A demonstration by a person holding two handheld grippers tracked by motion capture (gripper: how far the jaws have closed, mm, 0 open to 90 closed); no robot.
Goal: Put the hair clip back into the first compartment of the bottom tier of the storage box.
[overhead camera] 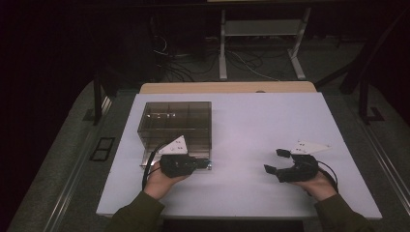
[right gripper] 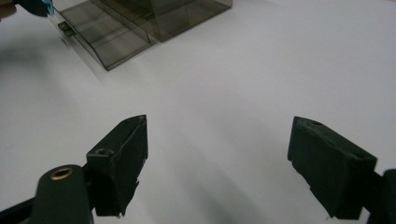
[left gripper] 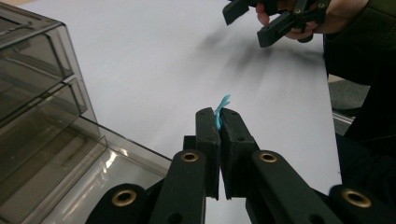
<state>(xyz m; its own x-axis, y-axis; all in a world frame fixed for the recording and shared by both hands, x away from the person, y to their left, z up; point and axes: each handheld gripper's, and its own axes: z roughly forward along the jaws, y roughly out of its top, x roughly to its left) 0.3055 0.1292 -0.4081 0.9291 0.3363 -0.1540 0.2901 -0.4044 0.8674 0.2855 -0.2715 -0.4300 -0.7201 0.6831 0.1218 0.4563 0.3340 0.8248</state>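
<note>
Plastic, thin and turquoise, is what the left gripper [left gripper: 218, 122] has pinched between its closed jaws: one small blue scrap [left gripper: 221, 110] whose curled tip sticks up past the jaw tips in the left gripper view. In the high view the left gripper [overhead camera: 196, 163] sits at about 7 o'clock on the white table [overhead camera: 270, 125], its tips at the front edge of the smoky clear drawer box [overhead camera: 175, 124], with a speck of blue at the jaw tips. The scrap looks very light and floppy, more film or soft strip than anything rigid, so I judge it will bend, flutter and slip easily; the safest hold is flat across its width, deep between the pads, as it seems to be taken here, and not by the loose tip. The box is hard, glossy and probably slippery; one of its drawers [right gripper: 105, 35] stands pulled out toward the person, low and open-topped, and would best be moved by its front lip. The right gripper [right gripper: 217, 165] has its jaws spread wide with nothing between them, resting at about 5 o'clock on the table in the person's right hand [overhead camera: 319, 185]. By count: one blue scrap, one drawer box with one drawer pulled open, two grippers, one table. How many drawers the box has in all I cannot tell through the tinted walls
</note>
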